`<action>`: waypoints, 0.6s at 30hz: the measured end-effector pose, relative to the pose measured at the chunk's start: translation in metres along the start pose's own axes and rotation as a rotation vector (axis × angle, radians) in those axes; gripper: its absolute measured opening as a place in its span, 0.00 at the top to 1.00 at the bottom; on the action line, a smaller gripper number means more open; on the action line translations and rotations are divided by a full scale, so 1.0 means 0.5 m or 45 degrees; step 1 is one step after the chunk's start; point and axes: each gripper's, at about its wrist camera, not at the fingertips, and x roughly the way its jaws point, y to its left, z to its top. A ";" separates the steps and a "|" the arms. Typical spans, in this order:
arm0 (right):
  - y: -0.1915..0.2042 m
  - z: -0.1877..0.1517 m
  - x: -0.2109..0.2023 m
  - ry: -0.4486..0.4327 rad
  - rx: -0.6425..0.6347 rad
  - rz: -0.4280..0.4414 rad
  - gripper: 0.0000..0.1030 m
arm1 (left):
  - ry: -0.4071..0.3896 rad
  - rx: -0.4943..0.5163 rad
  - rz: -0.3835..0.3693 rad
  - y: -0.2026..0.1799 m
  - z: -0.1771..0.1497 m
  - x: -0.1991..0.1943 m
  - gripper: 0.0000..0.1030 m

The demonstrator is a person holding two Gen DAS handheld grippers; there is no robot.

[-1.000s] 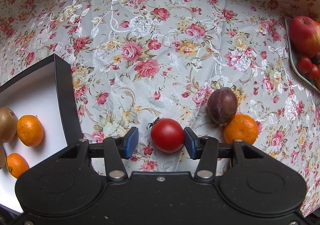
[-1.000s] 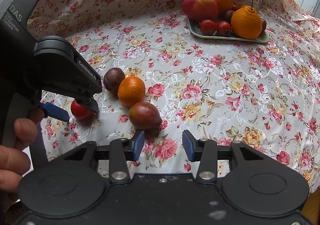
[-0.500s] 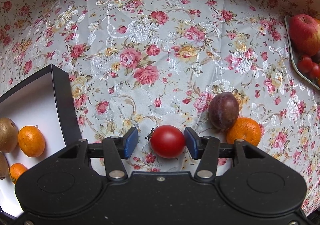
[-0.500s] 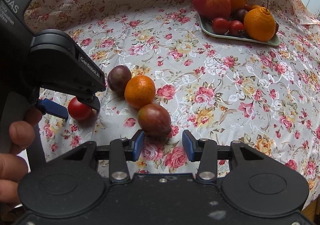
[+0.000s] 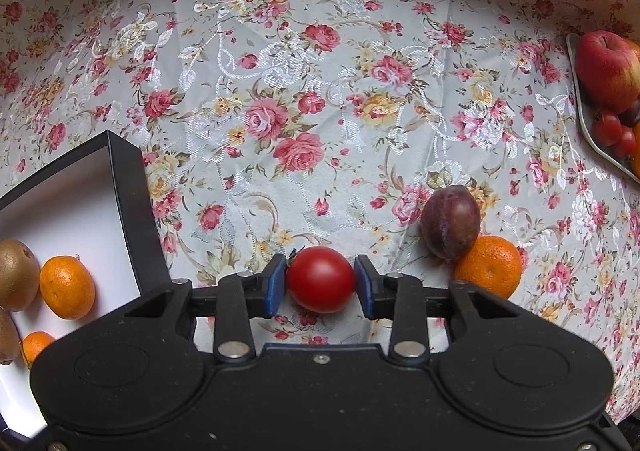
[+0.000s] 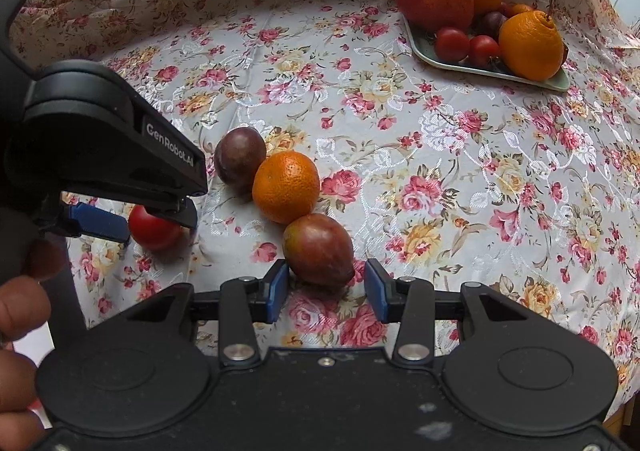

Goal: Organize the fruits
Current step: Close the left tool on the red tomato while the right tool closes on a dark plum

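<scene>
Closing left gripper (image 5: 320, 286) fingers (image 5: 273, 285) now pressing tomato (image 5: 320, 278), previously apart

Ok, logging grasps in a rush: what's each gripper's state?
Left gripper: jaws closing, pads pressing on the red tomato.
Right gripper: jaws closing, not yet touching the reddish plum ahead.

Glossy smooth tomato (image 5: 321, 278) on woven floral tablecloth (image 5: 320, 99) — matt black plastic gripper body, blue fingers (image 5: 275, 285).
</scene>
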 end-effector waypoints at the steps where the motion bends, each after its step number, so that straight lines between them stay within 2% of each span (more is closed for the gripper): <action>1: 0.002 0.001 0.000 0.007 -0.002 -0.001 0.61 | 0.002 -0.006 -0.006 0.002 0.001 0.000 0.57; 6: 0.007 0.000 -0.010 0.034 0.044 0.044 0.70 | 0.004 -0.029 -0.012 0.015 -0.001 -0.001 0.57; 10: 0.015 -0.004 -0.026 0.002 0.052 0.092 0.73 | -0.017 -0.020 -0.022 0.014 -0.005 -0.020 0.57; 14: 0.032 -0.006 -0.058 -0.122 0.005 0.113 0.80 | -0.067 -0.014 -0.012 0.017 -0.002 -0.048 0.57; 18: 0.039 -0.006 -0.087 -0.250 -0.042 0.114 0.80 | -0.127 -0.001 0.036 0.020 0.000 -0.072 0.57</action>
